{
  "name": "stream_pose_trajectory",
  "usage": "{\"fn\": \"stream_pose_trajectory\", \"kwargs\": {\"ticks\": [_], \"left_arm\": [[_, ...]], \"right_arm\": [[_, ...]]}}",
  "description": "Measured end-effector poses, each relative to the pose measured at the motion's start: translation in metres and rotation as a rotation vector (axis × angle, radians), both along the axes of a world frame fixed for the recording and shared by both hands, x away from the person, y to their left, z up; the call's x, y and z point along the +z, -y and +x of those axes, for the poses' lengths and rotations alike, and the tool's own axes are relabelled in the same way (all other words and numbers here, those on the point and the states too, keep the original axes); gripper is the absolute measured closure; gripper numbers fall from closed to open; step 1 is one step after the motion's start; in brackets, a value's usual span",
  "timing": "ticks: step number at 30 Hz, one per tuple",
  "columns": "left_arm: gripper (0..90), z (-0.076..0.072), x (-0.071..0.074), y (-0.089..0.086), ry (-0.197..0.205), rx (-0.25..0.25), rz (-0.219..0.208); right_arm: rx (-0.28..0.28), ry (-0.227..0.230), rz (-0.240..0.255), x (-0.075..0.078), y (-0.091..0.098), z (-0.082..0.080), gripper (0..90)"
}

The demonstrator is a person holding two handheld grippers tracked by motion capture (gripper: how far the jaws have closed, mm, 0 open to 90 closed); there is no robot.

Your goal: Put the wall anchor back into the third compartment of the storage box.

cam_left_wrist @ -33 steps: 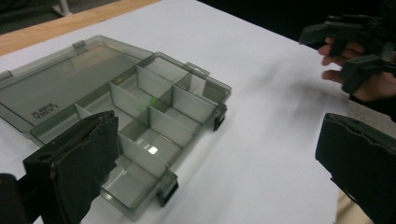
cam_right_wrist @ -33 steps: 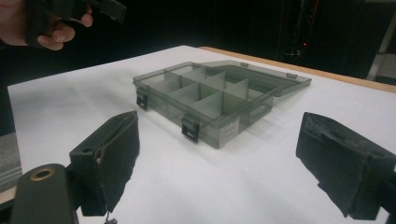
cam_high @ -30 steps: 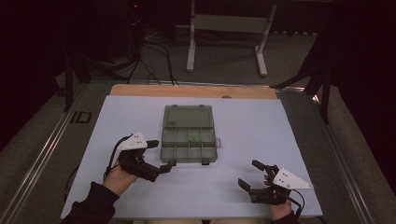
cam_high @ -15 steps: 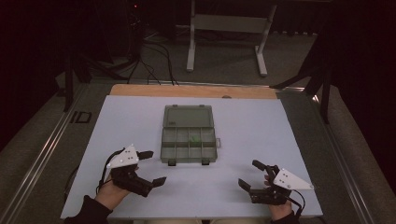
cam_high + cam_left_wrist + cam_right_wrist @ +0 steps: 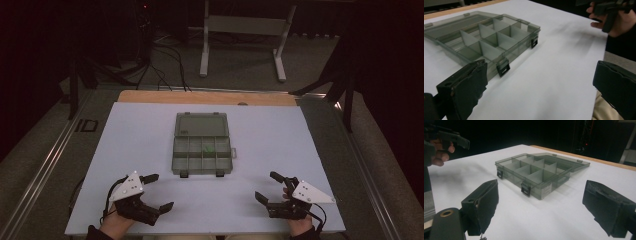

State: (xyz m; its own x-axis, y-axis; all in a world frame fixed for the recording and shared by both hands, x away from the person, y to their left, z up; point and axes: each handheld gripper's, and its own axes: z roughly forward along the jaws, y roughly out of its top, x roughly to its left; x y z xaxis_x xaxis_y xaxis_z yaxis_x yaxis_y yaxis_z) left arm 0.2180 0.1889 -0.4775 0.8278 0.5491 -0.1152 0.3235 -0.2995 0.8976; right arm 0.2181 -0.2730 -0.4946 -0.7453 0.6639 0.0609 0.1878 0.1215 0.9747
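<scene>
A smoky grey compartment box (image 5: 202, 145) lies open in the middle of the white table top (image 5: 260, 130), its lid folded flat toward the far side. A small green thing (image 5: 209, 148) sits in one compartment of the far row. The box also appears in the left gripper view (image 5: 486, 42) and the right gripper view (image 5: 539, 172). My left gripper (image 5: 156, 191) rests open near the front left edge, below and left of the box. My right gripper (image 5: 269, 186) is open near the front right edge. Nothing sits between either pair of jaws (image 5: 541, 87) (image 5: 544, 207).
A wooden strip (image 5: 205, 97) runs along the table's far edge. Beyond it stand a metal stand (image 5: 242, 30) and cables (image 5: 160, 70) on the floor. A metal rail (image 5: 45, 165) borders the left side. Bare white surface surrounds the box.
My left gripper has drawn back from the box's front left corner toward the front table edge. The right gripper has stayed in place.
</scene>
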Motion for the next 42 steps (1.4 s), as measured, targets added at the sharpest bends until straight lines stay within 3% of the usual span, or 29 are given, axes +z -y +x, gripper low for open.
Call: {"fn": "stream_pose_trajectory", "kwargs": {"ticks": [7,13,22,27,42], "left_arm": [[0.0,-0.005,-0.011,-0.005,0.021,0.062,-0.017],[0.0,-0.009,-0.016,-0.011,0.066,0.131,-0.006],[0.0,-0.008,-0.024,-0.015,0.078,0.209,-0.017],[0.0,-0.007,-0.03,-0.016,0.062,0.222,-0.015],[0.0,-0.007,-0.034,-0.018,0.089,0.252,-0.011]], "right_arm": [[0.002,0.002,-0.003,0.0,0.0,0.0,13.5],[0.002,0.002,-0.003,0.0,0.0,0.0,13.5],[0.001,-0.003,-0.006,-0.001,0.0,0.0,13.5],[-0.001,-0.004,-0.009,-0.002,0.0,0.001,13.5],[-0.004,-0.004,-0.013,-0.003,0.001,0.001,13.5]]}}
